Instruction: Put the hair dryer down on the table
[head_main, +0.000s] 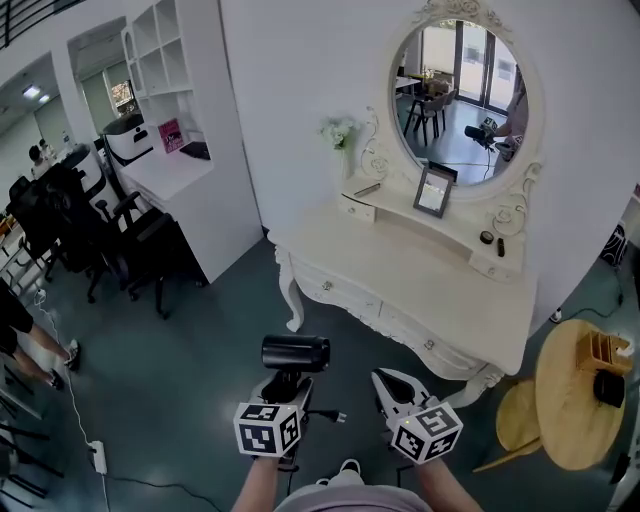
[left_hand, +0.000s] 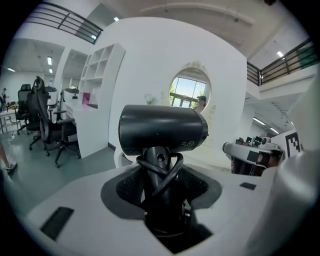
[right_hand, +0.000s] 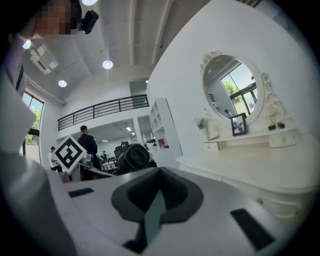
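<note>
Pinched hair dryer (head_main: 295, 353) handle in left hand-held gripper (head_main: 284, 388), right hand-held gripper (head_main: 393, 386) pressed together, short of bench (head_main: 400, 270); likely needed forward reach, then lowering.

forearms (head_main: 256, 486) side by side, left claw (head_main: 284, 386) clamped on the hair dryer (head_main: 296, 352), right claw (head_main: 392, 381) closed and empty

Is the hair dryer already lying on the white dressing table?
No, the jaws of the left gripper grip the hair dryer by its handle, over the floor, short of the dressing table.
</note>
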